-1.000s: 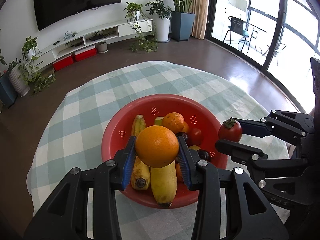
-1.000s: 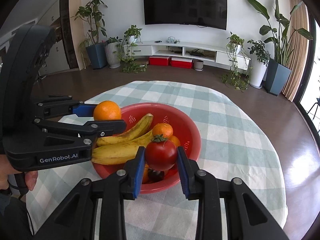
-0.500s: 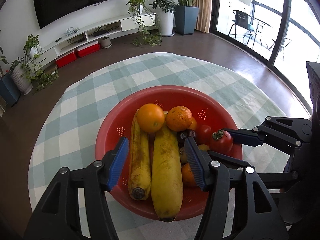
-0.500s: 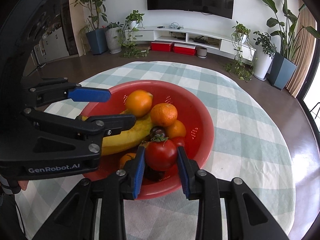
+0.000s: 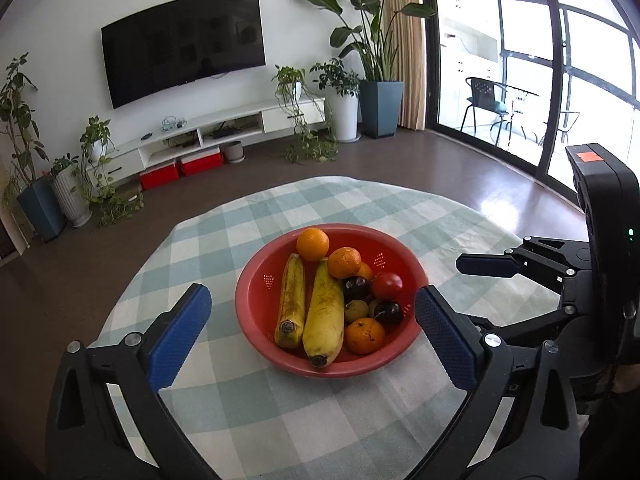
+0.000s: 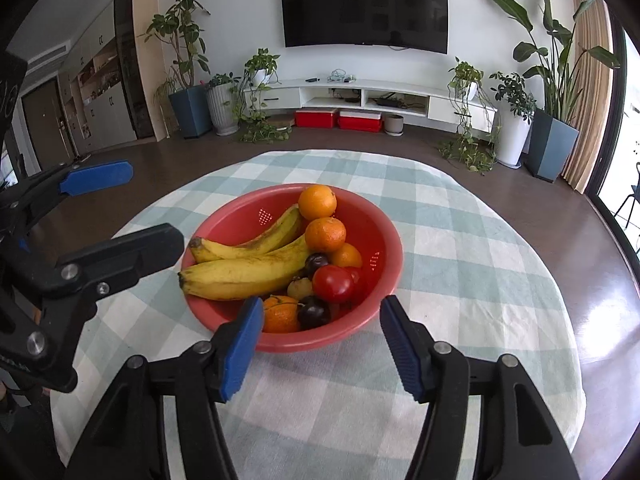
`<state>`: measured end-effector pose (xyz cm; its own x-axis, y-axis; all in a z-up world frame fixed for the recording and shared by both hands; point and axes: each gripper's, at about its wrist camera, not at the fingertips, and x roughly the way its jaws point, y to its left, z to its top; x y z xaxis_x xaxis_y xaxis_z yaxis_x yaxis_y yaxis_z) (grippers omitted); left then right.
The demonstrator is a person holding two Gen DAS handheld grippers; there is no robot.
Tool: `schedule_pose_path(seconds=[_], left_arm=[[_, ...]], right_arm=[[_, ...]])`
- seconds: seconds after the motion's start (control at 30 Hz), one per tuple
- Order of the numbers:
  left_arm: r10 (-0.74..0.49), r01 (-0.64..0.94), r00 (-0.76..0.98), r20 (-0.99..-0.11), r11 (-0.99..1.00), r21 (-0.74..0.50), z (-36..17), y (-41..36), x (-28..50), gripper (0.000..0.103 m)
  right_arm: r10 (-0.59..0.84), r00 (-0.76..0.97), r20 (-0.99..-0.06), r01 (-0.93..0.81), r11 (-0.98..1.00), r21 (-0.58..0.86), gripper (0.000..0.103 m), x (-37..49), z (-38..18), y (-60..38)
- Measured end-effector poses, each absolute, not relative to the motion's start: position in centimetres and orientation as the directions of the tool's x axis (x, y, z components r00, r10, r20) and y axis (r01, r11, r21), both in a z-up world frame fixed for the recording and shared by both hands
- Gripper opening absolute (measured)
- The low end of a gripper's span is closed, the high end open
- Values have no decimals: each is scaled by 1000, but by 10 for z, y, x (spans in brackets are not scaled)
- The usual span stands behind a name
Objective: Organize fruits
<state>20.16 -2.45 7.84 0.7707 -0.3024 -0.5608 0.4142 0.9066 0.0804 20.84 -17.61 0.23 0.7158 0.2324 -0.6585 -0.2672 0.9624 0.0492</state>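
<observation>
A red bowl [image 5: 256,304] [image 6: 384,240] stands in the middle of the round table. It holds two bananas [image 5: 324,312] [image 6: 244,270], an orange [image 5: 313,244] [image 6: 317,202] at the far rim, mandarins [image 5: 344,262], a red tomato [image 5: 387,285] [image 6: 333,284], dark plums [image 5: 388,312] and a small green fruit. My left gripper [image 5: 312,332] is open and empty, held back on the near side of the bowl. My right gripper [image 6: 322,346] is open and empty at the bowl's near rim; it also shows in the left wrist view [image 5: 492,266].
The table wears a green and white checked cloth [image 5: 280,400] [image 6: 460,280]. Beyond it lie a brown floor, a white TV bench with red boxes [image 6: 338,119], potted plants and a glass door on the right.
Both grippers have opened and drawn back and up from the bowl. The orange and the tomato now lie in the bowl.
</observation>
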Motion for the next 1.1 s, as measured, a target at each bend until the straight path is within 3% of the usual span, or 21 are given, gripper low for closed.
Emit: schedule_pose_path(seconds=[0.07, 0.2, 0.33, 0.43, 0.5, 0.63, 0.7, 0.97, 1.1], left_arm=[[-307, 412, 793, -527, 907, 92, 84, -22, 176, 103], [-294, 380, 847, -443, 917, 119, 99, -18, 122, 103], [-231, 296, 920, -316, 939, 177, 118, -18, 62, 103], [-189, 244, 943, -273, 952, 184, 131, -18, 25, 103], [-218, 262, 942, -255, 952, 157, 141, -17, 6, 103], [-114, 149, 963, -245, 980, 130, 153, -16, -18, 103], [-93, 129, 958, -270, 984, 120, 152, -15, -24, 103], [29, 12, 899, -438, 996, 92, 110, -4, -23, 103], [55, -8, 867, -495, 995, 97, 90, -3, -16, 103]], right_arm=[[227, 750, -622, -252, 967, 49, 79, 187, 12, -181], [206, 844, -495, -228, 973, 16, 88, 139, 37, -188], [144, 959, -243, -158, 987, -38, 102, 78, 72, -193], [84, 995, -50, -86, 995, -46, 103, 38, 103, -198], [58, 998, 12, -58, 998, -9, 103, 21, 120, -204], [47, 996, 80, -53, 996, 73, 103, -4, 144, -215], [51, 998, 43, -54, 997, 53, 103, -5, 145, -211], [70, 951, -301, -53, 997, 64, 103, 16, 99, -206], [35, 915, -403, -17, 999, 48, 103, 20, 70, -207]])
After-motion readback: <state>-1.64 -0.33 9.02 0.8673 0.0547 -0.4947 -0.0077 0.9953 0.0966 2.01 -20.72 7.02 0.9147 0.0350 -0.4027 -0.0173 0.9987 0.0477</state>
